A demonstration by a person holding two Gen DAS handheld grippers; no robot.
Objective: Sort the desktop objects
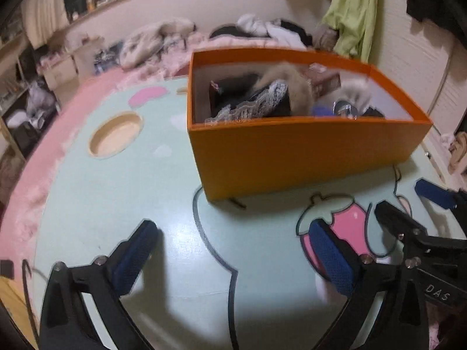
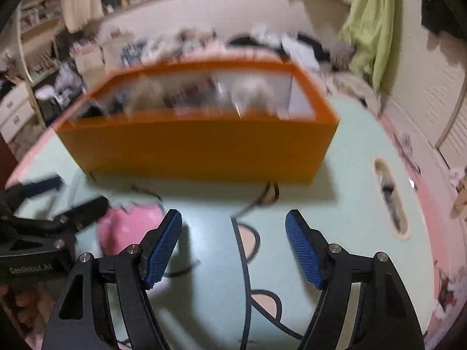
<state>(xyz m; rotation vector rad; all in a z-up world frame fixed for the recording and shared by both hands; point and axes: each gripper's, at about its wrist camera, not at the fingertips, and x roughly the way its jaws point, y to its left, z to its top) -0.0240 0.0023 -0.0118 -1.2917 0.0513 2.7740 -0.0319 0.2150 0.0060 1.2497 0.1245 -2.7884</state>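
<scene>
An orange cardboard box [image 1: 292,151] stands on the mint-green table [image 1: 116,198], just beyond both grippers. Inside it lie a beige fur piece [image 1: 292,84], white lace on dark cloth [image 1: 256,105] and other small items. My left gripper [image 1: 233,227] hovers open over bare tabletop in front of the box, with nothing between its blue pads. My right gripper [image 2: 233,215] is open too, over the printed table before the box [image 2: 198,145], and holds nothing. Each gripper shows in the other's view: the right one [image 1: 400,195] at the far right, the left one [image 2: 77,192] at the far left.
The table has a round recess [image 1: 115,134] on its left and an oval slot [image 2: 391,195] on its right. A small dark looped thing [image 2: 270,194], too blurred to name, lies by the box's front. A bed [image 1: 163,43] piled with clothes lies behind the table.
</scene>
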